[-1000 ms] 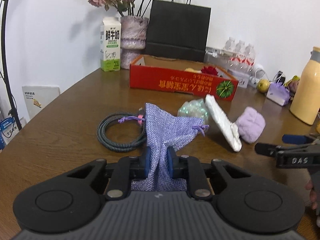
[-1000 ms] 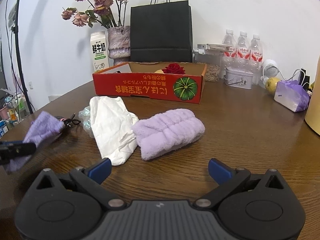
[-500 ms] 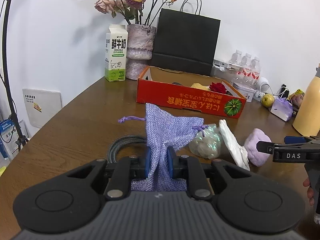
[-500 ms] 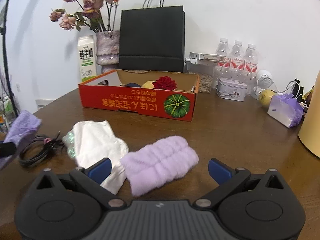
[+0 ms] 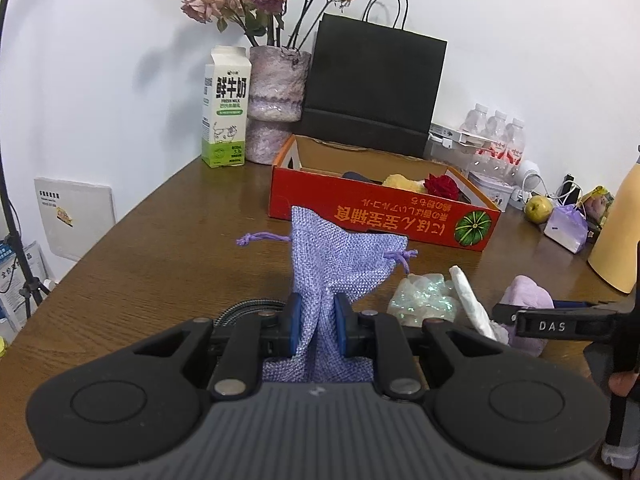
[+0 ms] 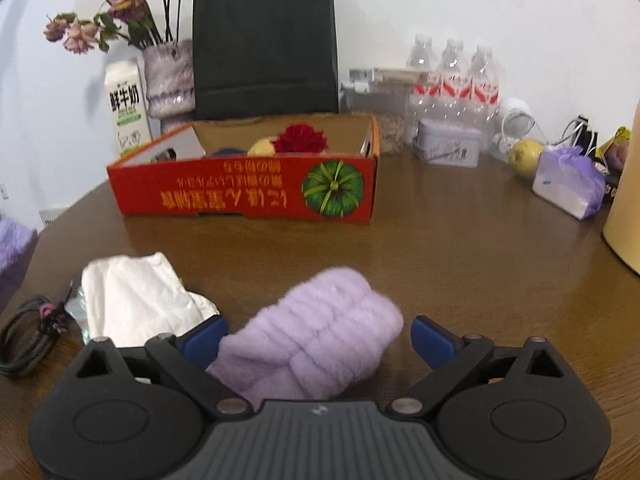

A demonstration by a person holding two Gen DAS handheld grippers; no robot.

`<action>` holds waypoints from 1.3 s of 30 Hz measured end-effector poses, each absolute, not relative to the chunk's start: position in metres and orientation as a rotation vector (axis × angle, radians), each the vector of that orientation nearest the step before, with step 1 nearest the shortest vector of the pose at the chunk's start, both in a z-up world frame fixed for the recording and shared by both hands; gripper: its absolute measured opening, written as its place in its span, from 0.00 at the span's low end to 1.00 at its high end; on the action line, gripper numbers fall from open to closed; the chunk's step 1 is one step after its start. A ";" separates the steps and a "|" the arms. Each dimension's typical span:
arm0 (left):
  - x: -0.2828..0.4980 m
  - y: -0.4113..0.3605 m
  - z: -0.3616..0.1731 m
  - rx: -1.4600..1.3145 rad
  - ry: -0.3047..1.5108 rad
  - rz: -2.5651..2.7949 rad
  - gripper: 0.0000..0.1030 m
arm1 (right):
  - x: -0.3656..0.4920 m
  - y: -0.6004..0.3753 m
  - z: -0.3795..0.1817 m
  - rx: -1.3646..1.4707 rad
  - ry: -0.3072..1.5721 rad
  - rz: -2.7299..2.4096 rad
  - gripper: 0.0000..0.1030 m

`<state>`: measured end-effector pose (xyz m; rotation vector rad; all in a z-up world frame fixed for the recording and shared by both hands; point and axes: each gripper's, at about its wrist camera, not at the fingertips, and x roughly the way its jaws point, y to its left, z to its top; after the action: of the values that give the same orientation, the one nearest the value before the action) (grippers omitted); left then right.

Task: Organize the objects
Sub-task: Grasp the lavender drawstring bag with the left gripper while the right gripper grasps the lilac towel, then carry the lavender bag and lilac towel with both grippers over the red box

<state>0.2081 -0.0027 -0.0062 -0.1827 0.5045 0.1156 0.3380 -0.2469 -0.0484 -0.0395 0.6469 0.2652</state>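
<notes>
My left gripper (image 5: 317,330) is shut on a purple drawstring pouch (image 5: 340,258) and holds it up above the table, in front of the red cardboard box (image 5: 384,216). My right gripper (image 6: 318,340) is open, its blue pads on either side of a fluffy lilac towel roll (image 6: 316,340) that lies on the table. The roll also shows in the left wrist view (image 5: 528,300). A white folded cloth (image 6: 136,300) lies just left of the roll. The box (image 6: 248,192) holds a red rose and a yellow item.
A black coiled cable (image 6: 24,332) and a shiny plastic wrap (image 5: 424,298) lie on the table near the cloth. Behind the box stand a milk carton (image 5: 226,108), a vase of dried roses (image 5: 276,104), a black paper bag (image 5: 372,96), water bottles (image 6: 456,76) and a tin (image 6: 448,148).
My left gripper has lifted the pouch higher and moved toward the box. My right gripper has moved forward and down, so the lilac roll now sits between its open fingers.
</notes>
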 end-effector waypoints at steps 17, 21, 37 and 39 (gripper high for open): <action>0.202 -0.003 -0.011 -0.205 0.517 0.104 0.17 | 0.329 -0.265 -0.053 0.040 0.631 0.335 0.54; 0.196 -0.002 -0.009 -0.205 0.514 0.109 0.17 | 0.320 -0.271 -0.051 0.048 0.618 0.341 0.48; 0.177 -0.014 0.005 -0.180 0.476 0.102 0.17 | 0.284 -0.290 -0.029 0.046 0.524 0.374 0.39; 0.176 -0.016 0.006 -0.175 0.474 0.099 0.17 | 0.280 -0.290 -0.024 0.046 0.509 0.378 0.38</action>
<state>0.1760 -0.0161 0.0059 -0.1750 0.4737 0.0993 0.2805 -0.2904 -0.0244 0.0460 0.5094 0.3779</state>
